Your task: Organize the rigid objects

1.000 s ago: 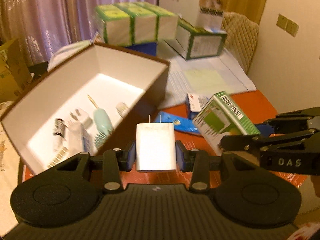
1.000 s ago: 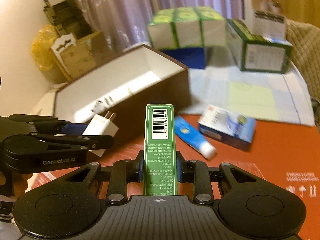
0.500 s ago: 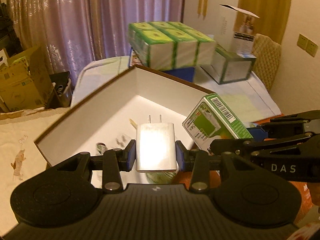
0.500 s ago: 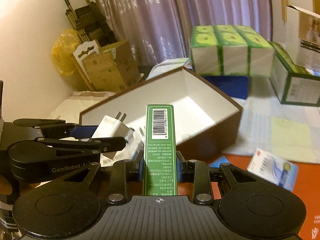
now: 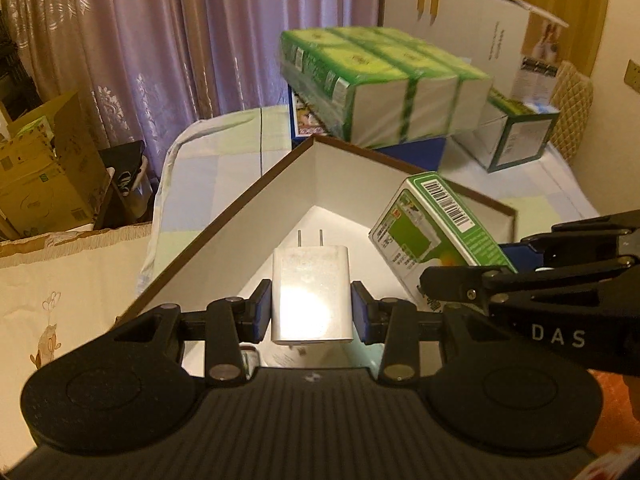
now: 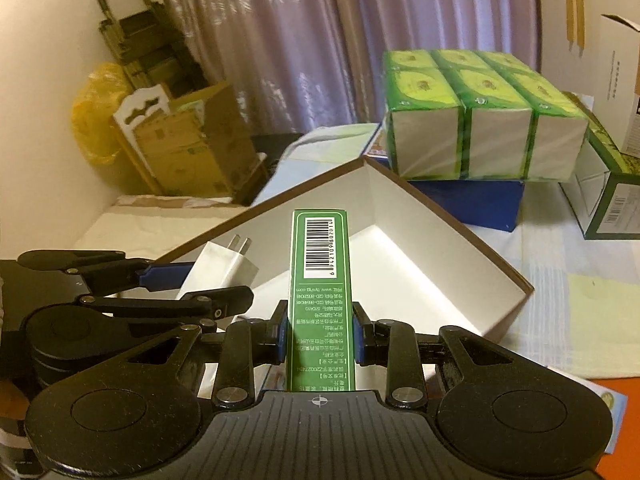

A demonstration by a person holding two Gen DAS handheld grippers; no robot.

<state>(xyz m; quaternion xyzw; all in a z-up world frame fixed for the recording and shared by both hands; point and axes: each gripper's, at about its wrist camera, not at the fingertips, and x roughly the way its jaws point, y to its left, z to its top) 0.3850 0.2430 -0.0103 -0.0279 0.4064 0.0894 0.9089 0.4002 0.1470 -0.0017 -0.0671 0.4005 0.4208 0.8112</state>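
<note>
My left gripper [image 5: 311, 312] is shut on a white plug charger [image 5: 311, 294], prongs pointing forward, held over the open brown box with white inside [image 5: 256, 216]. My right gripper [image 6: 320, 332] is shut on a narrow green carton with a barcode [image 6: 320, 280], held over the same box [image 6: 424, 248]. In the left wrist view the green carton [image 5: 436, 232] and the right gripper [image 5: 520, 280] sit to the right of the charger. In the right wrist view the charger [image 6: 224, 268] and the left gripper [image 6: 160, 288] sit to the left. The box contents are mostly hidden.
Green-wrapped tissue packs [image 5: 384, 84] on a blue box [image 6: 472, 204] stand behind the brown box. A green-and-white carton [image 5: 520, 140] is at the back right. Cardboard boxes [image 5: 44, 172] and a yellow bag [image 6: 96, 120] stand at the left by the curtains.
Both grippers have moved forward and up, from beside the box's near wall to over its open interior, each still holding its object. The orange table surface has dropped out of view.
</note>
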